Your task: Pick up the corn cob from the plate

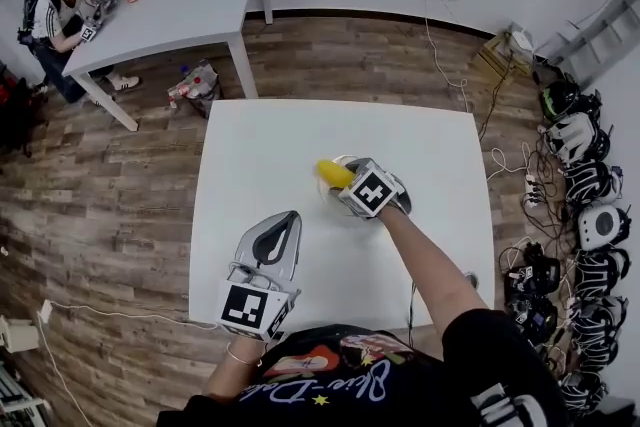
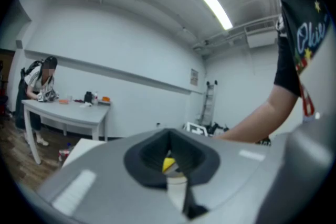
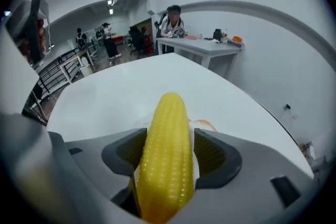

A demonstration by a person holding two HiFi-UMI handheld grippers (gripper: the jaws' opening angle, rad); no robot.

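Head view takes in a white bench [image 1: 260, 145], bare apart from a small plate [image 1: 348, 158] near its middle. The person's right arm reaches to that plate, and the left gripper [image 1: 288, 218] hovers over the bench's 7 o'clock corner. Its fingers are drawn together on nothing, and their tips aim toward 1 o'clock at the plate.

In the right gripper view, the right gripper [image 3: 167, 147] tilts down over the plate with its fingers [image 3: 212, 157] spread as wide as they go. The corn cob [image 3: 168, 113] lies lengthwise between them, its tip toward 12 o'clock. The pads sit just beside its flanks at 3 and 9 o'clock, and I see no squeeze yet. The cob looks to be resting on the plate, not lifted.

The step in hand seems to be closing on the cob. I would keep it centred in the gap so both pads meet the thick middle together, because a round, ribbed body could roll out of a lopsided pinch. Close firmly but gently, then raise it straight up so the plate is not dragged along. The left gripper is best kept clear at 7 o'clock.
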